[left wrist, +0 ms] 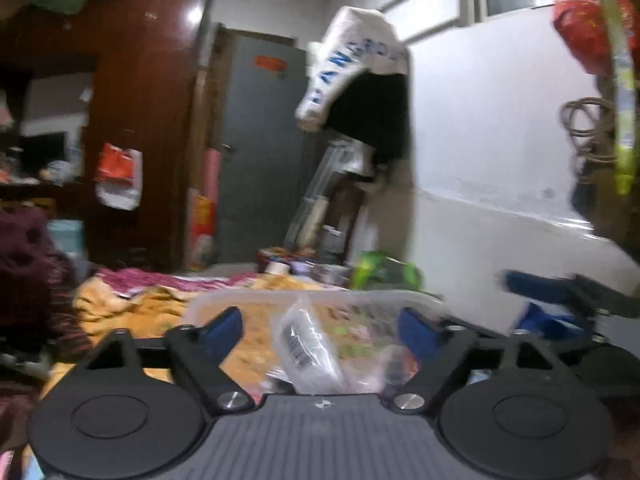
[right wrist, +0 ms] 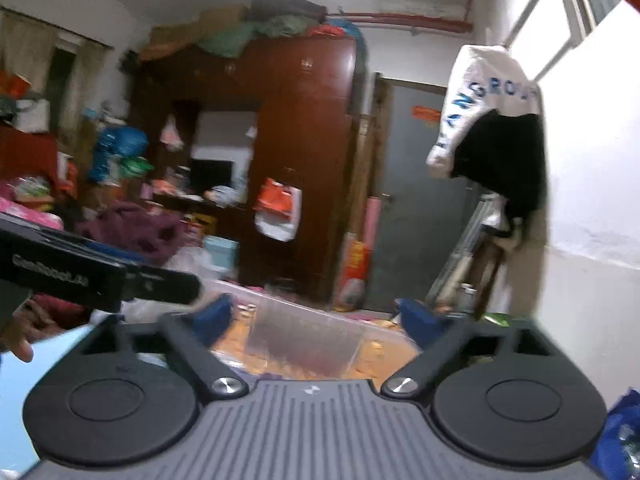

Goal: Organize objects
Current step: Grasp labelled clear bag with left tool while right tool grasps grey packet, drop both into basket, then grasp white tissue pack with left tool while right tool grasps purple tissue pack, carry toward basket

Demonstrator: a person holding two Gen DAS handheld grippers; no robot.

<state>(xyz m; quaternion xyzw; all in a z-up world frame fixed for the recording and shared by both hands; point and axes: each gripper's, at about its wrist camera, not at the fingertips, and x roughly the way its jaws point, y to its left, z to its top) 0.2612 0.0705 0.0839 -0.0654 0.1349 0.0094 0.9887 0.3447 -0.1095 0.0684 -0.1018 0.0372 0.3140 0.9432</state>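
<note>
Over the orange-blanketed bed point(left wrist: 132, 312), both tools stand apart — left tool point(left wrist: 320, 330) above a clear packet point(left wrist: 306, 346) in the plastic bin point(left wrist: 240, 300), right tool point(right wrist: 316, 316) holding nothing.

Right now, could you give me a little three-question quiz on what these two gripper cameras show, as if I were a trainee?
1. True or false: the left gripper is shut on the clear packet.
2. The clear plastic bin lies ahead of which gripper? A) left only B) right only C) both
3. What colour is the door behind the hanging white jacket?

Key
1. False: its jaws stand wide, the packet loose between them.
2. C: it also lies ahead of the right gripper.
3. Grey.
</note>
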